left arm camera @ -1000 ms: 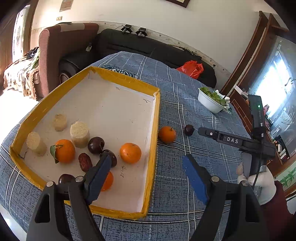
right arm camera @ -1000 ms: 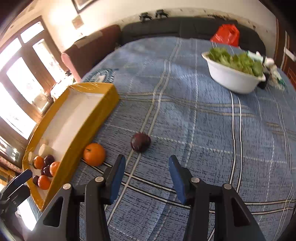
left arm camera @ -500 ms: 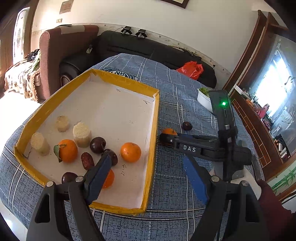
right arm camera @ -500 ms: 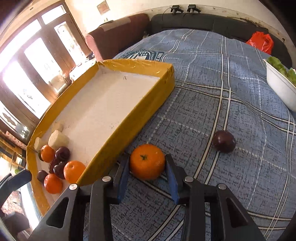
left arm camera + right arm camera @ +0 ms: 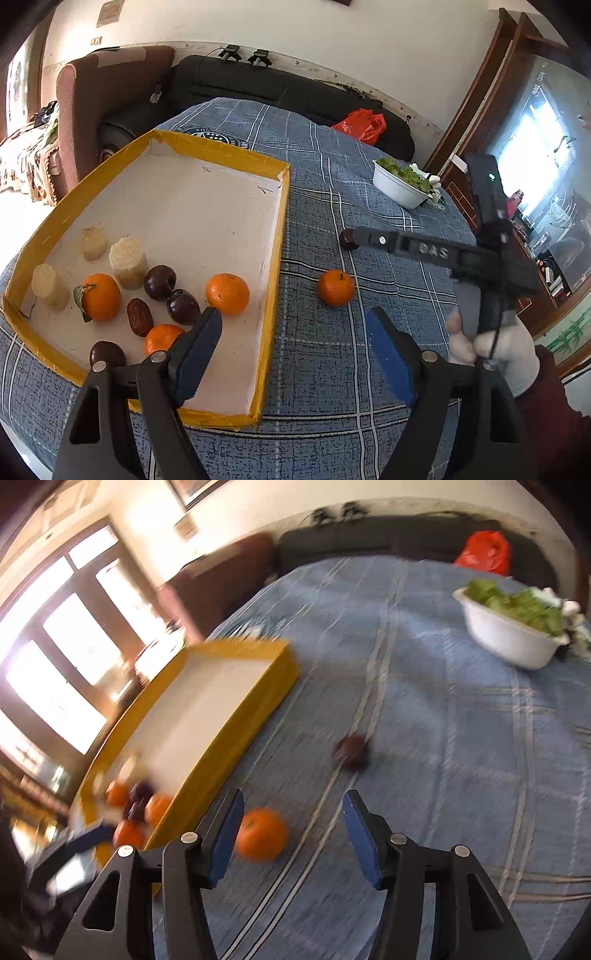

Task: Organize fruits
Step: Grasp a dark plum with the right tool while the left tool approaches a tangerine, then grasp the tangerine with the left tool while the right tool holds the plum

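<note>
- The left gripper [image 5: 293, 341] hangs with jaws apart over the yellow tray [image 5: 275, 258].
- One orange [image 5: 335, 287] lies on the blue cloth [image 5: 325, 369], beside the tray.
- The right gripper's tip hides part of a dark plum [image 5: 346, 239].

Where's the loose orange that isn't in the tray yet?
The loose orange lies on the blue plaid tablecloth, just right of the yellow tray in the left wrist view, with the dark plum farther back.
</note>
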`<state>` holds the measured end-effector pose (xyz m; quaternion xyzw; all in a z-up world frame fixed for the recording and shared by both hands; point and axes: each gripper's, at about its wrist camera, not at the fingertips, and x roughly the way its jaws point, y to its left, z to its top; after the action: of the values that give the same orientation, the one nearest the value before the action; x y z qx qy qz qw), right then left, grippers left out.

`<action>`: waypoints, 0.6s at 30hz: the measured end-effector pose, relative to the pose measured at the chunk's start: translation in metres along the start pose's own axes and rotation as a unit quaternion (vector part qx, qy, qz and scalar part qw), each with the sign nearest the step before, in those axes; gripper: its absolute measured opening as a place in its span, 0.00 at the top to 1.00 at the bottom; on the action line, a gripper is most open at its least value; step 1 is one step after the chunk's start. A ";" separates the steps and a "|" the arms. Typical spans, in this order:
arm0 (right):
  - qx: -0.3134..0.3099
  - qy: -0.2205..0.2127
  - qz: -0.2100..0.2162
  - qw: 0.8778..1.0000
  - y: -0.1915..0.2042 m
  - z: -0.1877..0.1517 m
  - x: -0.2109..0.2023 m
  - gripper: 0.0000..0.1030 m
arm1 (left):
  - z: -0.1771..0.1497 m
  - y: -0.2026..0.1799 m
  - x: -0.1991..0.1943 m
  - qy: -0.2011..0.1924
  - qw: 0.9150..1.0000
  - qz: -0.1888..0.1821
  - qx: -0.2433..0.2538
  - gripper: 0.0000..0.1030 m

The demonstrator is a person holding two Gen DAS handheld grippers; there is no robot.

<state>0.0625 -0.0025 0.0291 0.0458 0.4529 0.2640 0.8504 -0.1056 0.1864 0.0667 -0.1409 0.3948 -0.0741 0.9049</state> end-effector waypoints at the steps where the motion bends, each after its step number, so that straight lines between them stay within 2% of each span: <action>1: 0.000 -0.009 -0.026 1.000 -0.002 0.006 0.003 0.40 | 0.000 -0.003 0.000 0.001 1.000 -0.001 0.004 0.23; 3: 0.003 -0.011 -0.055 0.998 -0.008 0.019 0.016 0.41 | -0.001 -0.009 0.001 0.002 1.000 -0.003 0.015 0.23; 7: -0.001 0.018 -0.074 0.997 -0.007 0.024 0.048 0.41 | -0.003 -0.020 0.004 0.006 0.999 -0.002 0.034 0.23; 9: -0.007 0.019 -0.090 0.996 -0.009 0.024 0.056 0.60 | -0.003 -0.023 0.006 0.009 0.999 -0.001 0.039 0.23; 11: -0.008 0.018 -0.087 0.996 -0.011 0.022 0.056 0.71 | -0.002 -0.026 0.010 0.012 0.999 0.000 0.042 0.23; 14: 0.005 0.012 -0.085 0.996 -0.020 0.017 0.044 0.71 | 0.002 -0.032 0.016 0.015 0.999 -0.004 0.048 0.23; 18: 0.022 -0.009 -0.072 0.997 -0.035 -0.005 0.014 0.71 | 0.009 -0.048 0.034 0.028 0.997 -0.009 0.078 0.23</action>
<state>0.0791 -0.0267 0.0050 0.0346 0.4529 0.1913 0.8701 -0.0767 0.1338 0.0640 -0.0712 0.4115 -0.1168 0.9011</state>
